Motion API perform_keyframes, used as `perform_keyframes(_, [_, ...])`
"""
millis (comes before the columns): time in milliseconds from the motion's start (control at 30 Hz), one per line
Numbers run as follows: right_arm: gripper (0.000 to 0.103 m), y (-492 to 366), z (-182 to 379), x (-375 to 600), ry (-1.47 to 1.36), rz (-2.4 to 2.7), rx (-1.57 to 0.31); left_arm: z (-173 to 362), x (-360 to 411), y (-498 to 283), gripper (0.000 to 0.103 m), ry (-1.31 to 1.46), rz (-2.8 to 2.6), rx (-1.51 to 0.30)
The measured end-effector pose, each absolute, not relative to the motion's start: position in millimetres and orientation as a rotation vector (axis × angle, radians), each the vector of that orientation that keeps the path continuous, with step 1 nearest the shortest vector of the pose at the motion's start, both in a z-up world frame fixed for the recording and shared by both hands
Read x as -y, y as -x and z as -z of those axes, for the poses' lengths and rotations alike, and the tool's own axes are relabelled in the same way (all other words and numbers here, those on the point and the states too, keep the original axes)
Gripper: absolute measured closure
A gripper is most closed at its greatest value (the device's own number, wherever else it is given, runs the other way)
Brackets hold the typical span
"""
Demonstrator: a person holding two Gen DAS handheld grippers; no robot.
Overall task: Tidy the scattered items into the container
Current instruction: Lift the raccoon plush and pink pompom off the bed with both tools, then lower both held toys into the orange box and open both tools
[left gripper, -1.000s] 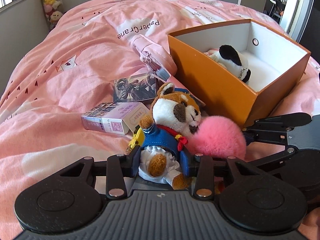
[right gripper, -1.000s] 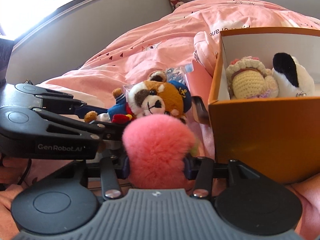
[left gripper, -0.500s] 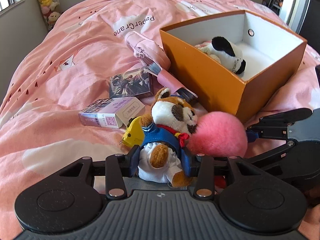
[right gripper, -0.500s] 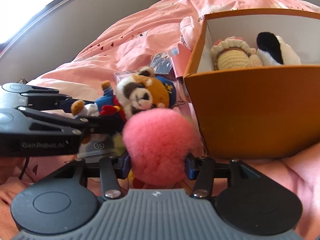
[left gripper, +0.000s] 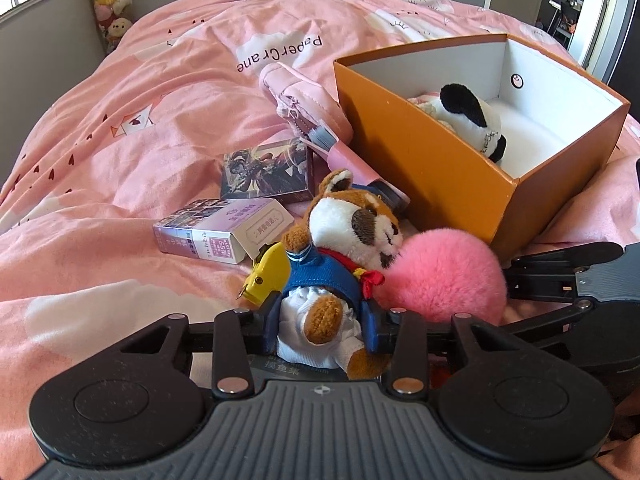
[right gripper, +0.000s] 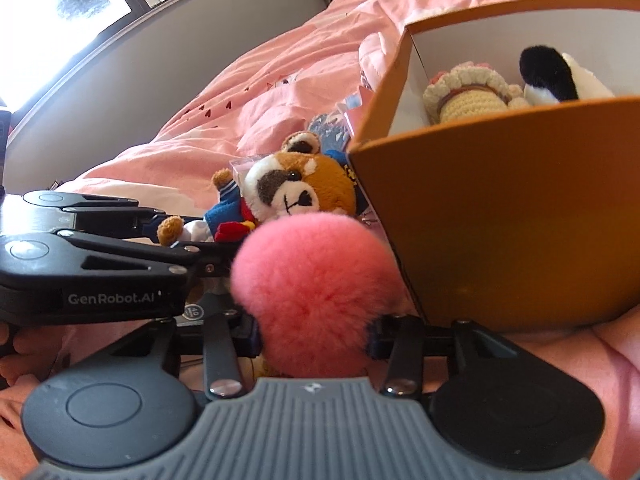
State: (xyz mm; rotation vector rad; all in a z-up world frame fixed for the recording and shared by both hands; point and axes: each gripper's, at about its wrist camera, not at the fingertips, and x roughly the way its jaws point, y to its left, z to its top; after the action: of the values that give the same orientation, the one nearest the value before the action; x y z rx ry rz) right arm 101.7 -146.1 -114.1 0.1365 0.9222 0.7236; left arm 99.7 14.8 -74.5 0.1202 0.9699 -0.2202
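The tidying is partly done. The open orange cardboard box (left gripper: 424, 160) on the pink bed cover (left gripper: 120, 152) already holds a black-and-white plush toy (left gripper: 472, 120) and a cream crocheted doll (right gripper: 464, 96), lying side by side against its far wall; the rest of its white floor is bare.

Two more items are in hand but not yet inside. The left gripper (left gripper: 320, 322) has its jaws closing on the lower body of a brown-and-white plush animal in a blue sweater (left gripper: 340, 256), pads pressing its sides. The right gripper (right gripper: 314, 334) has its jaws closing on a fluffy pink pom-pom (right gripper: 316, 292), gripped at both flanks. Both toys sit just short of the box's near wall, the pom-pom touching the plush animal's face.

Still loose on the bed beyond the left jaws: a lilac card box (left gripper: 216, 232), a dark illustrated card box (left gripper: 268, 172), a small yellow trinket (left gripper: 268, 276), and a pink zip pouch (left gripper: 304, 100) beside the box.
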Motion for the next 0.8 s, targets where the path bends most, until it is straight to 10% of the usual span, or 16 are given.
perform_keyframes(800, [0.056, -82.9, 11.7, 199.8, -0.171, -0.656, -0.603, -22.7, -12.1, -86.1, 0.058, 0.092, 0.229, -0.721])
